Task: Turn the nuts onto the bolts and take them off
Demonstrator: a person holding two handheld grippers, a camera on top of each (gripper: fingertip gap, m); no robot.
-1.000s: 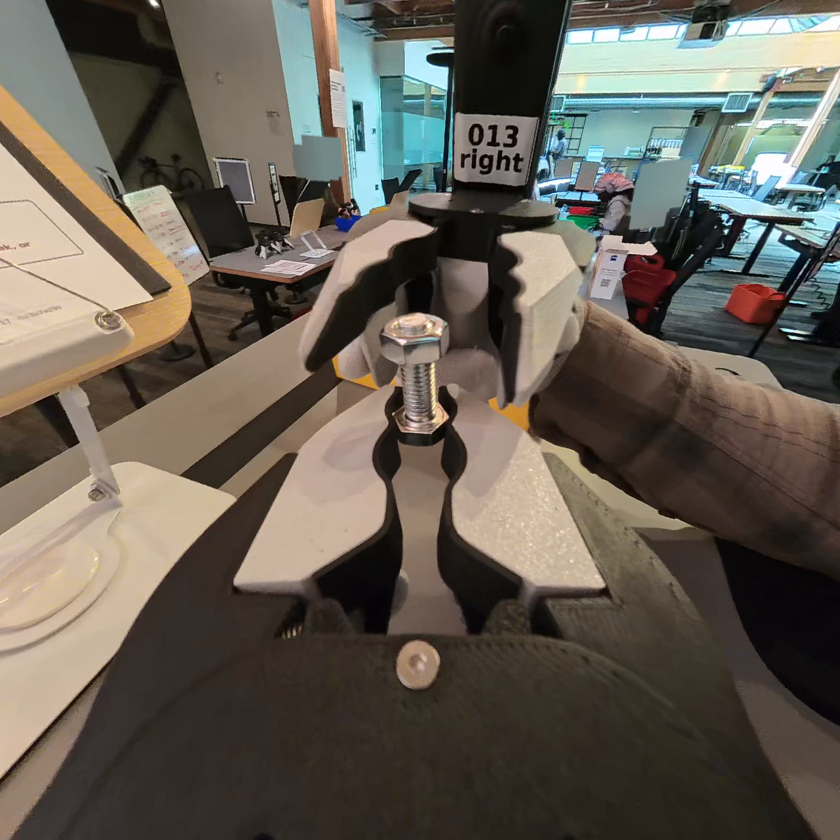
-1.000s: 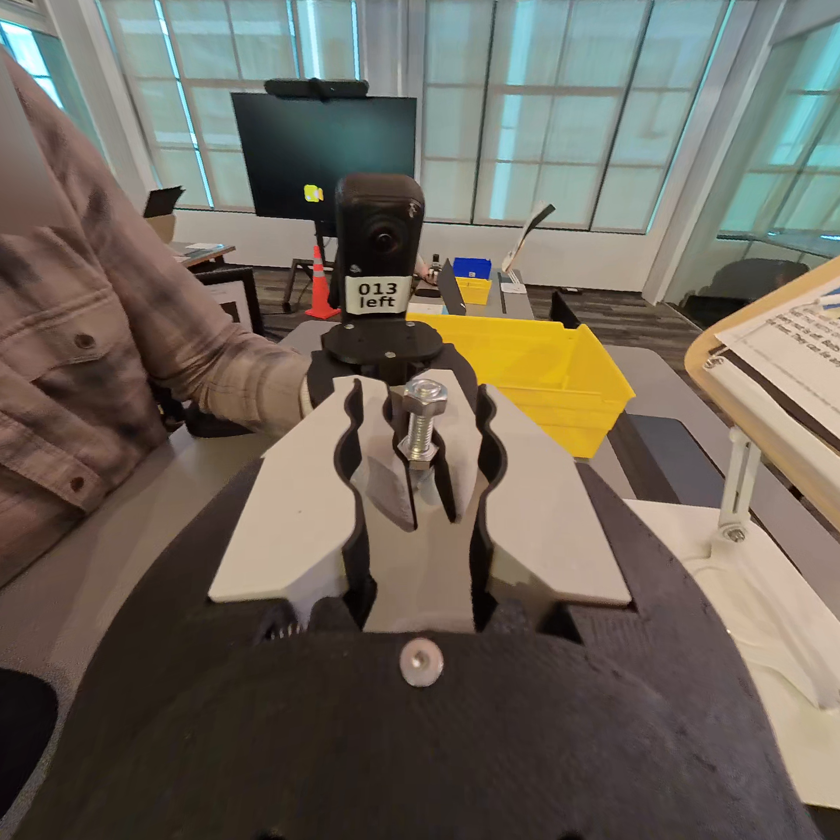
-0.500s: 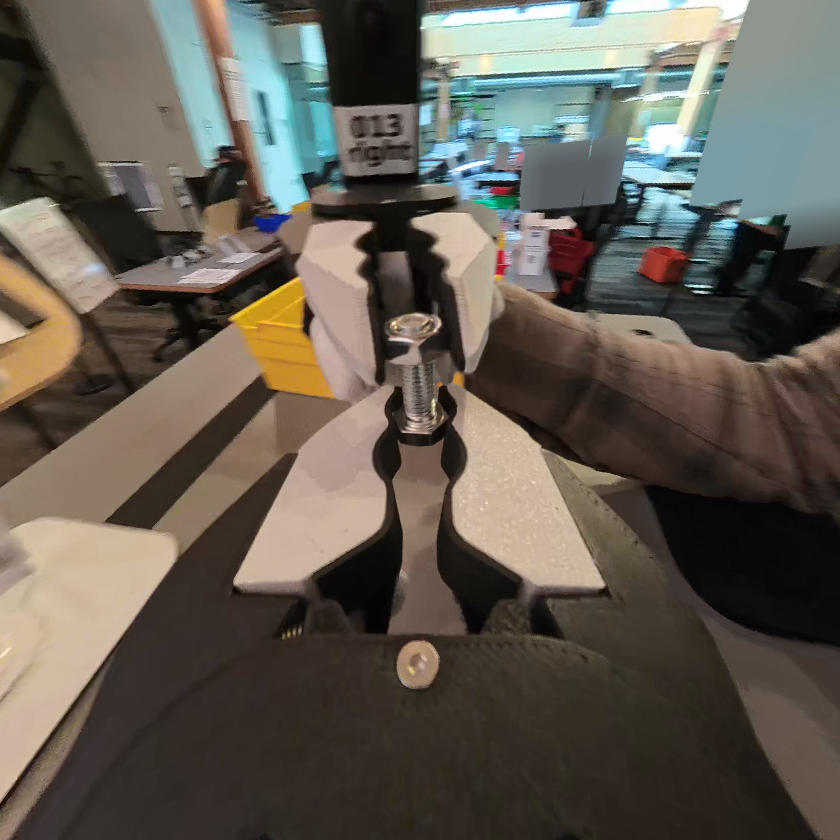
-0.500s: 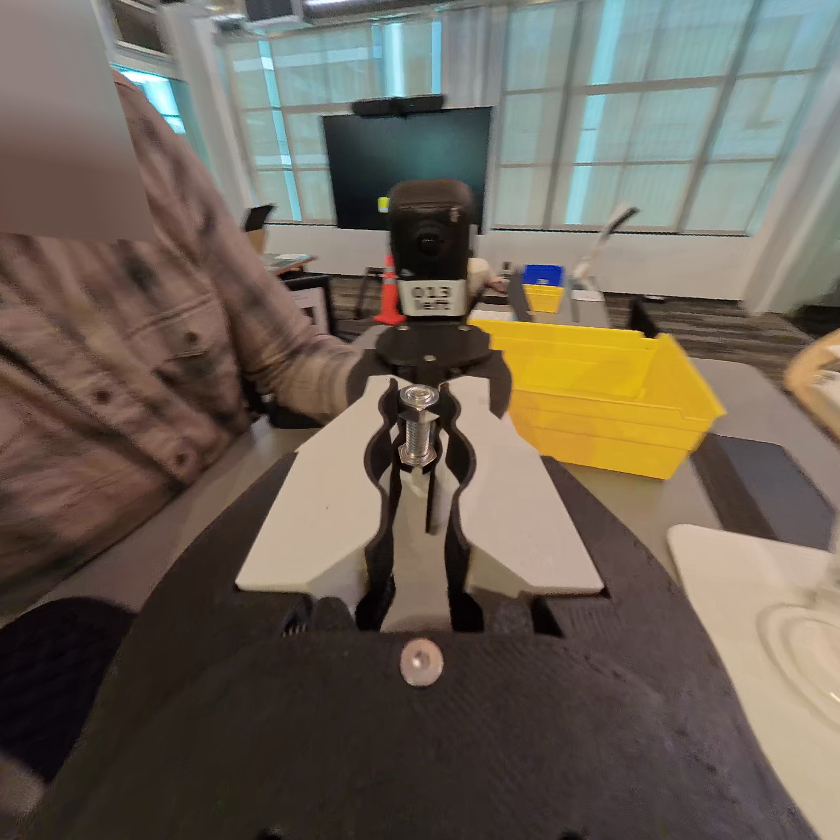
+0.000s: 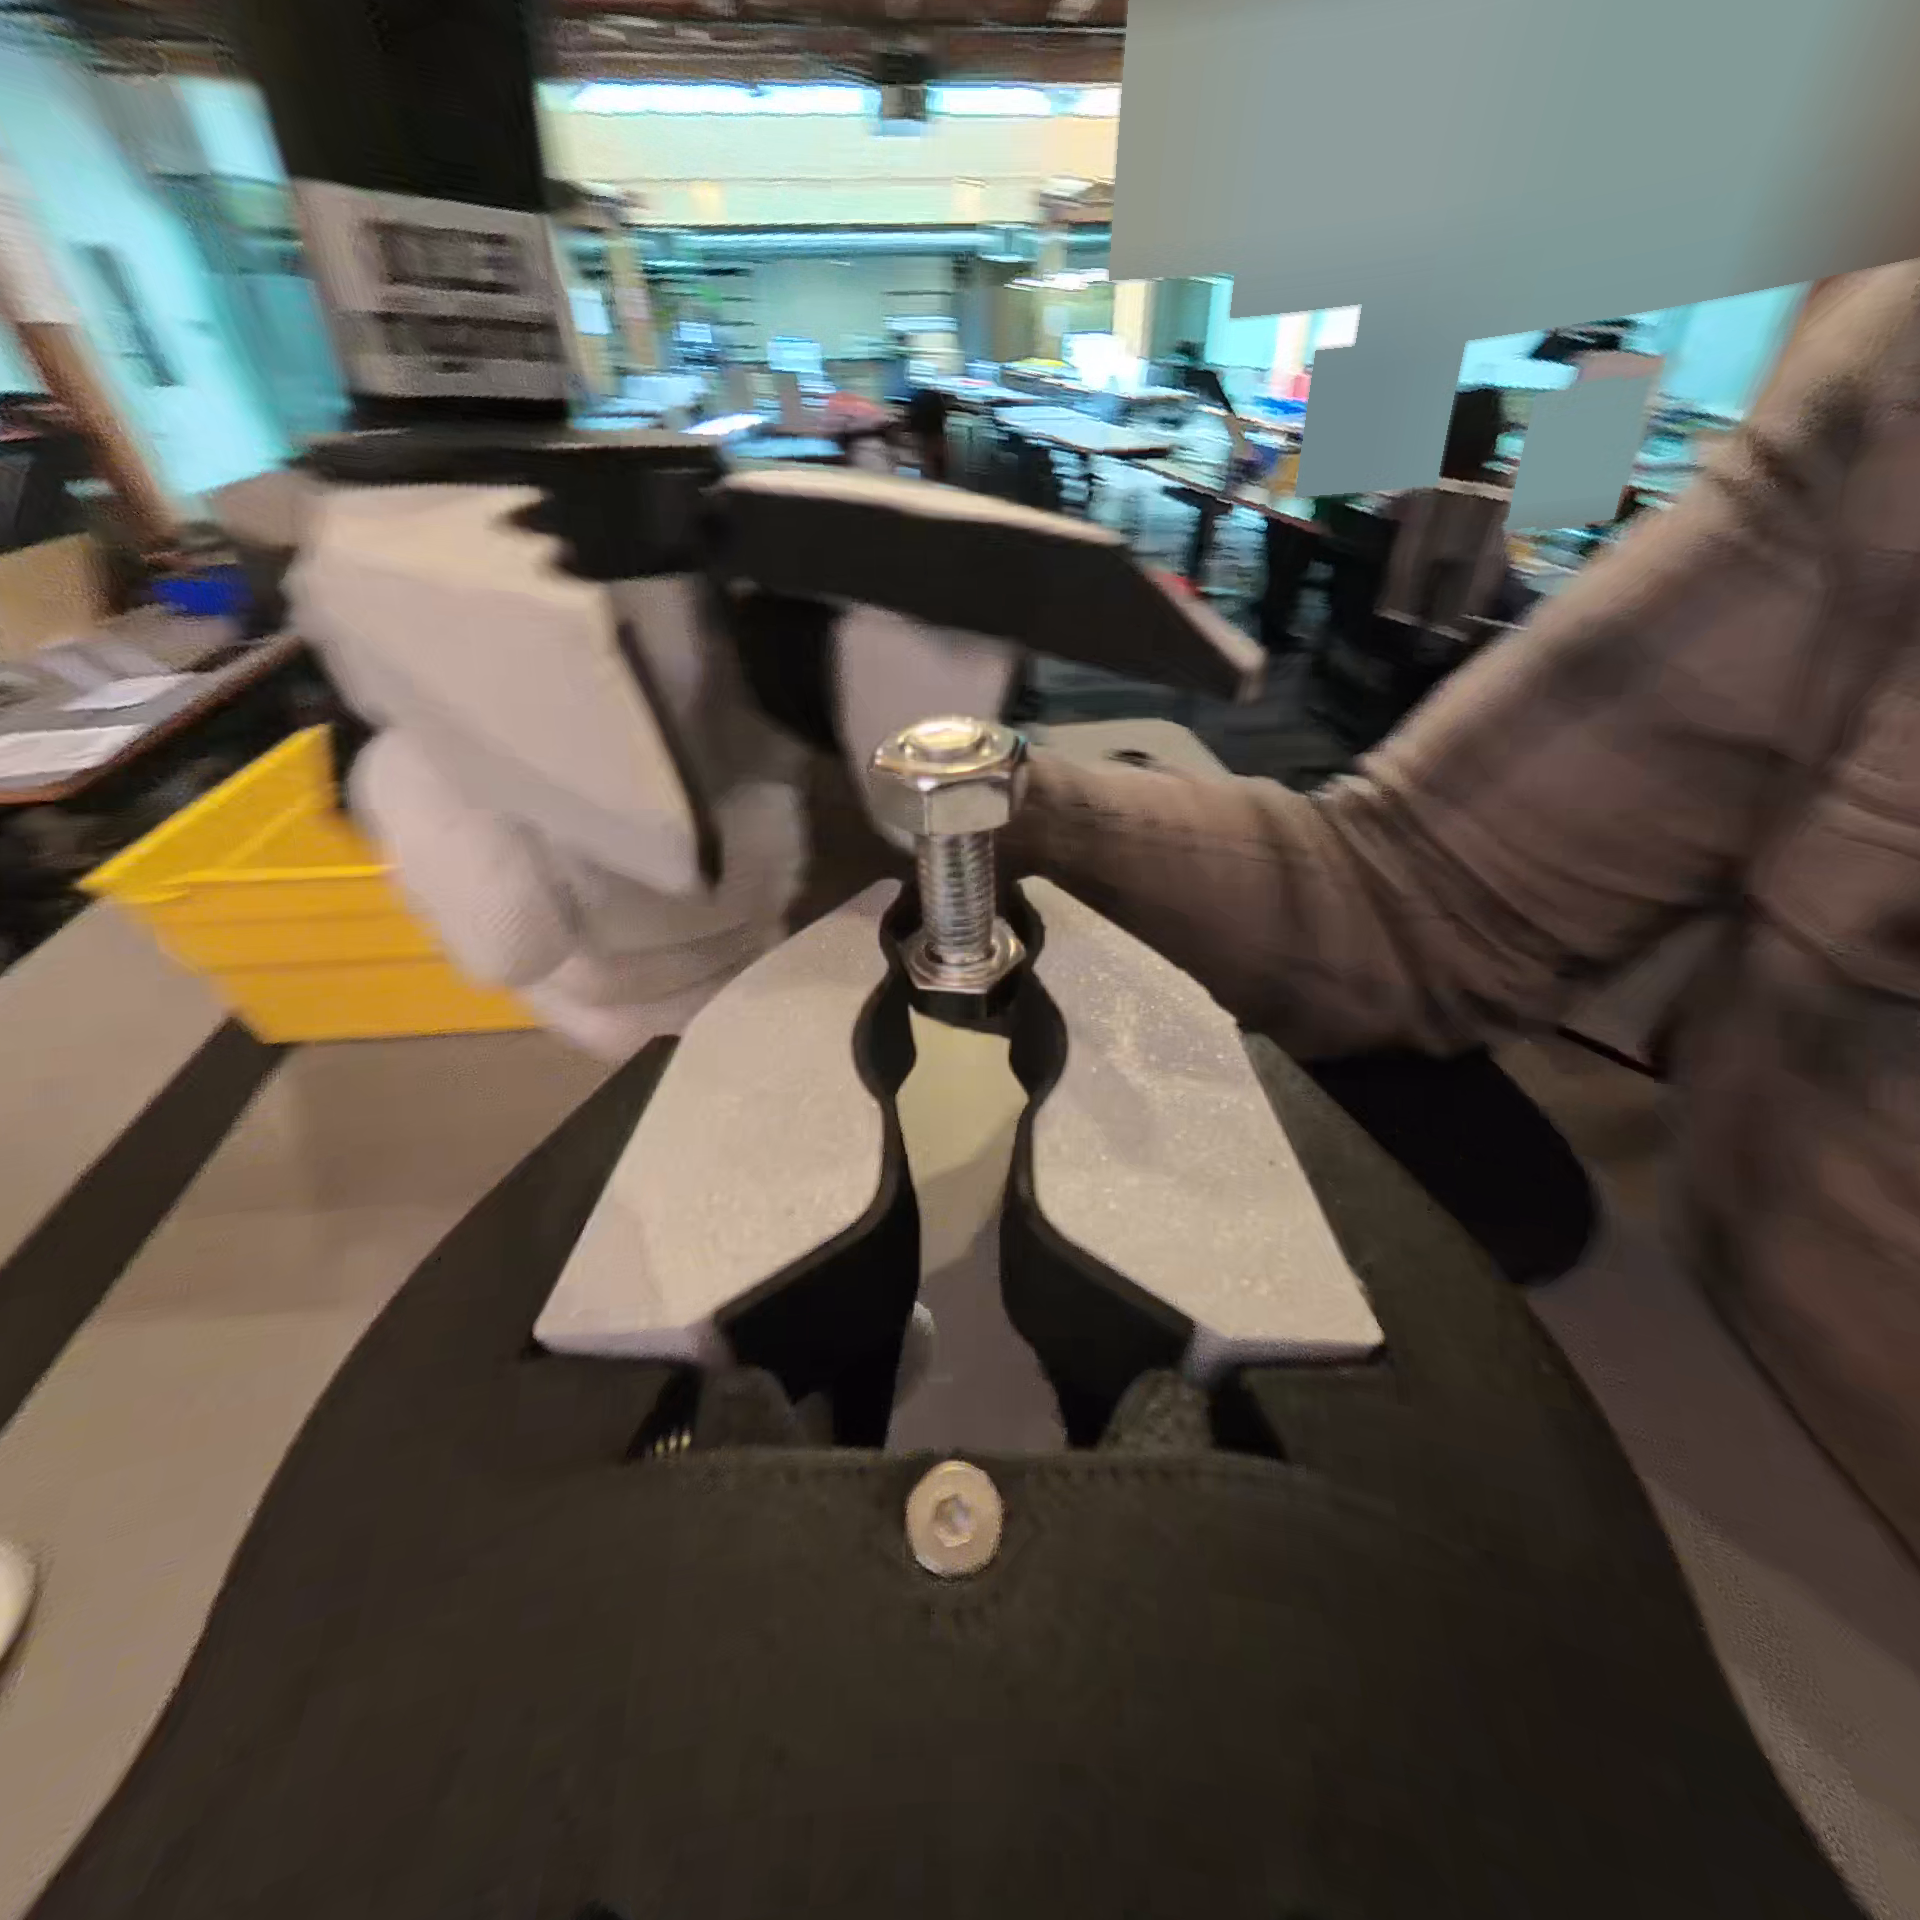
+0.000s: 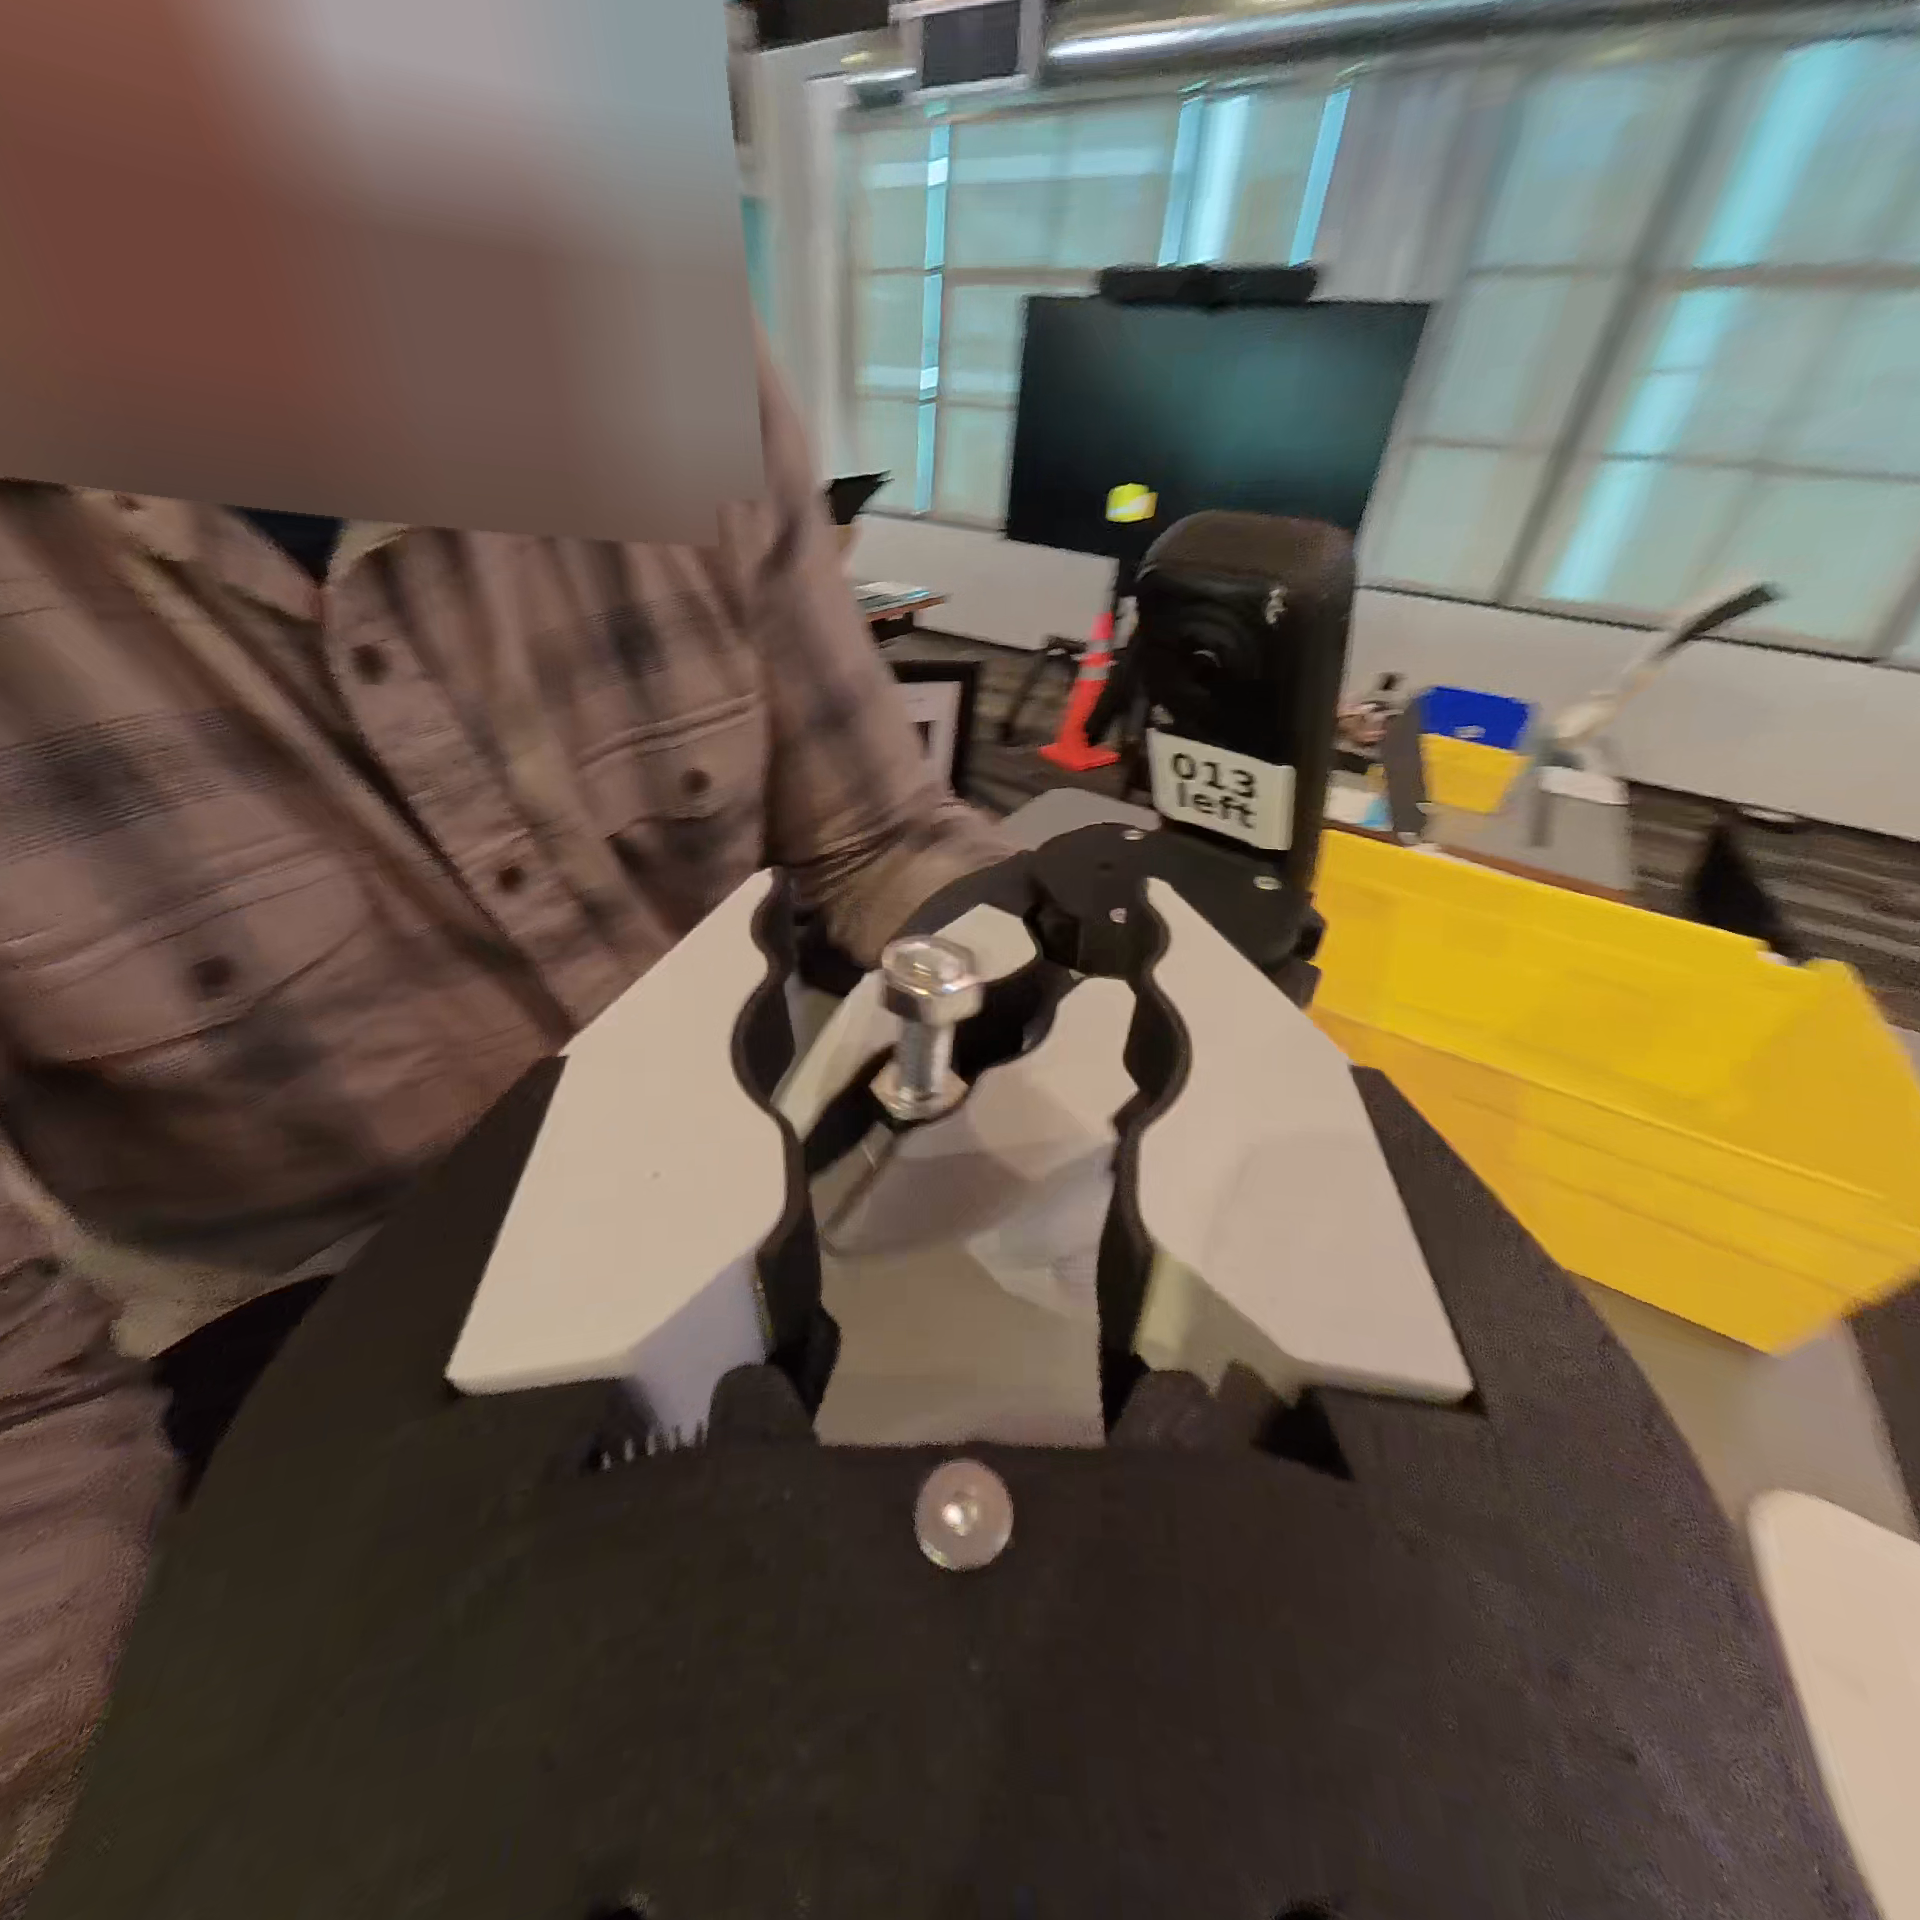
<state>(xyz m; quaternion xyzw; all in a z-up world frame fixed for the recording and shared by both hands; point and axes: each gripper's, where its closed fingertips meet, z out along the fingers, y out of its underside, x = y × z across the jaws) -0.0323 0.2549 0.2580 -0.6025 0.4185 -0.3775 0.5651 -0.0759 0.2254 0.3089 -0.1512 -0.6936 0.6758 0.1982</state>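
Left gripper [image 5: 958, 961] fingers pinching nut [image 5: 960, 964] at tips, bolt [image 5: 951, 826] standing upright above, head on top. Right gripper [image 6: 940, 1023] fingers spread wide, bolt between them, not touched. Yellow bin [image 6: 1621, 1091] on grey table [image 5: 94, 1039], farther, right in right wrist view.

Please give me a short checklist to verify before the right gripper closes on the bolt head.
1. Left gripper shut on the nut: ok.
2. Right gripper open: ok.
3. Bolt head free, nothing touching it: ok.
4. Right fingers lined up around the head: not ok, in the left wrist view they sit off to one side.
5. Thread left below the nut: cannot tell, hidden.
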